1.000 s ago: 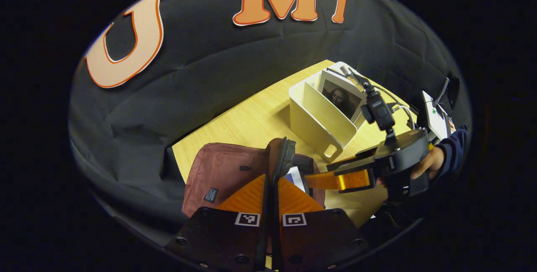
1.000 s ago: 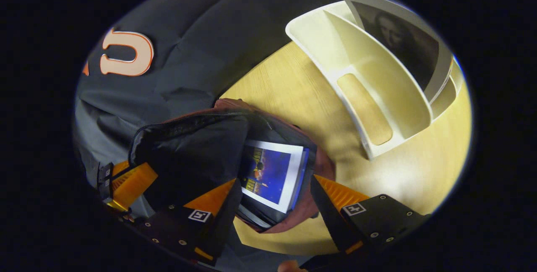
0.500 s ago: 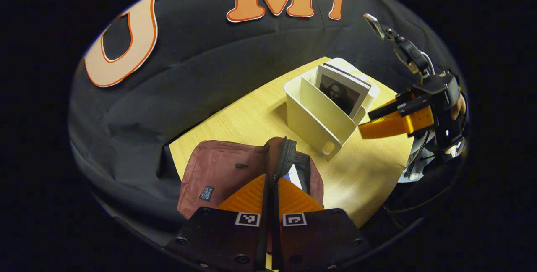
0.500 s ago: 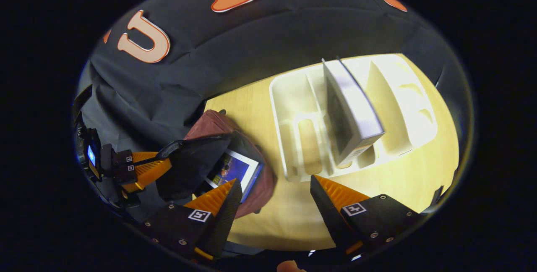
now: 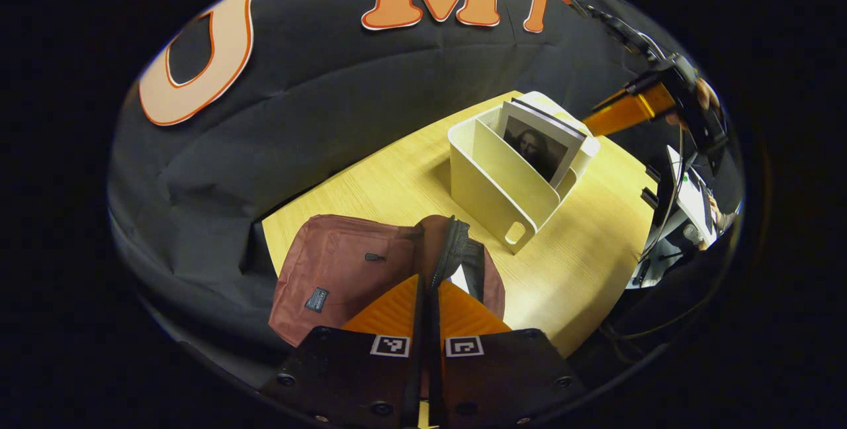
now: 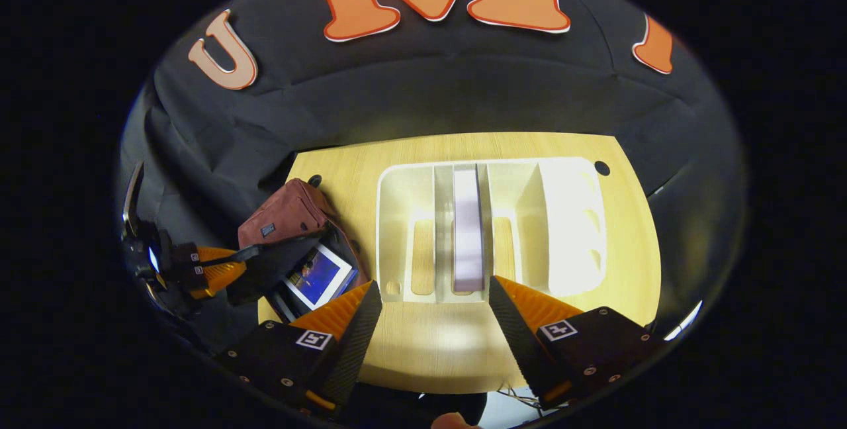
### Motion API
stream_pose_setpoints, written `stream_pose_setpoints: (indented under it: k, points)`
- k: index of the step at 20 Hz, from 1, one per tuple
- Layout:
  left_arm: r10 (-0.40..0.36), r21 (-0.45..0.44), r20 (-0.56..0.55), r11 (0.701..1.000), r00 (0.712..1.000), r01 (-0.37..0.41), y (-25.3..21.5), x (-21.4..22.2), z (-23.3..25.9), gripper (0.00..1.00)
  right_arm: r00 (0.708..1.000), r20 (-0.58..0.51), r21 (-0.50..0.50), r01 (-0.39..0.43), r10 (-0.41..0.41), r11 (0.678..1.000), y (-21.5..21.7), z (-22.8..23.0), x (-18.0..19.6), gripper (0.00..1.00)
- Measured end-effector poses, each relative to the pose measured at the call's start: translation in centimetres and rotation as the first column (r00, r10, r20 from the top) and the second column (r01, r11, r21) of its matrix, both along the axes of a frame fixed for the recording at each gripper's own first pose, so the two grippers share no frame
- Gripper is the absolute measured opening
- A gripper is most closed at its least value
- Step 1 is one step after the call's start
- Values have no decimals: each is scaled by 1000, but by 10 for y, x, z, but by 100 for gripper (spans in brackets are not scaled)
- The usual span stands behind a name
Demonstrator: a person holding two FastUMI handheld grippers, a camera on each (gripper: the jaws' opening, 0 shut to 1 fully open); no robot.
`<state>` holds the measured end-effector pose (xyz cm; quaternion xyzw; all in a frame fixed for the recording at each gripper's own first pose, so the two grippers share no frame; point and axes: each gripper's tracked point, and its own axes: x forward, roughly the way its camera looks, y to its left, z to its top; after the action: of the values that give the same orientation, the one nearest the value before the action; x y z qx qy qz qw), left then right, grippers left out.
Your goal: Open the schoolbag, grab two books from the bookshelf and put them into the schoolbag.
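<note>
Since the earlier frames, the right gripper (image 6: pixel 433 296) has been lifted away from the schoolbag (image 6: pixel 284 214) and swung up over the bookshelf (image 6: pixel 576 217), so that the shelf is now seen from nearly straight above instead of from the side.

One book (image 6: pixel 319 275), with a blue cover, is already lodged in the open mouth of the schoolbag, which lies at the left end of the table (image 6: pixel 423 349). The second book (image 6: pixel 467 230) is seen edge-on, upright in a middle slot of the bookshelf, directly ahead of the right gripper; in the left gripper view its dark portrait cover (image 5: pixel 537 148) is turned toward the bag. The other slots look empty.

The right jaws are spread wide with nothing between them. The left gripper (image 5: pixel 427 296) is clenched on the zippered rim of the schoolbag (image 5: pixel 344 267), by which the opening is held up; in the right gripper view it is seen at the bag's near edge (image 6: pixel 212 269).

The step in hand is judged to be the fetching of the second book. For the next move, the right gripper would need to be lowered until the book's top edge lies between the spread jaws, closed across its thickness, and raised straight out of the slot, while the bag's mouth is kept open.
</note>
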<state>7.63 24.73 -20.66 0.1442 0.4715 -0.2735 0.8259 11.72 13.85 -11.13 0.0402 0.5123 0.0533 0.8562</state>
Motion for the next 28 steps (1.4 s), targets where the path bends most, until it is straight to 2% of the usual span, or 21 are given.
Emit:
stream_pose_setpoints:
  k: [4,9,14,15,16,20,24,26,28]
  points:
    - [17,-5,-16,1000,1000,-17,1,1,-7,5,998,-69,-23,-18,16,1000,-8,-13,22,97]
    - [44,1,-41,999,998,-44,7,4,-16,6,986,-165,-70,-39,27,997,-20,-56,47,98]
    - [66,12,-64,998,996,-66,11,5,-23,6,966,-259,-59,-30,14,998,-22,-85,67,97]
    - [67,13,-69,998,995,-67,11,6,-24,6,962,-271,-68,-25,5,997,-24,-90,68,95]
    - [67,13,-73,998,995,-66,12,6,-25,5,959,-283,-75,-28,5,997,-26,-94,67,86]
    - [62,22,-76,998,995,-61,13,9,-26,5,950,-313,-74,-36,11,997,-24,-97,64,60]
    - [60,14,-78,998,995,-59,9,10,-27,5,942,-336,-79,-26,-2,997,-24,-96,59,39]
    - [60,11,-76,998,995,-59,9,10,-27,6,932,-362,-84,-2,-29,996,-28,-93,52,36]
    - [59,5,-73,998,996,-59,10,9,-26,6,933,-355,-80,24,-51,996,-32,-85,51,34]
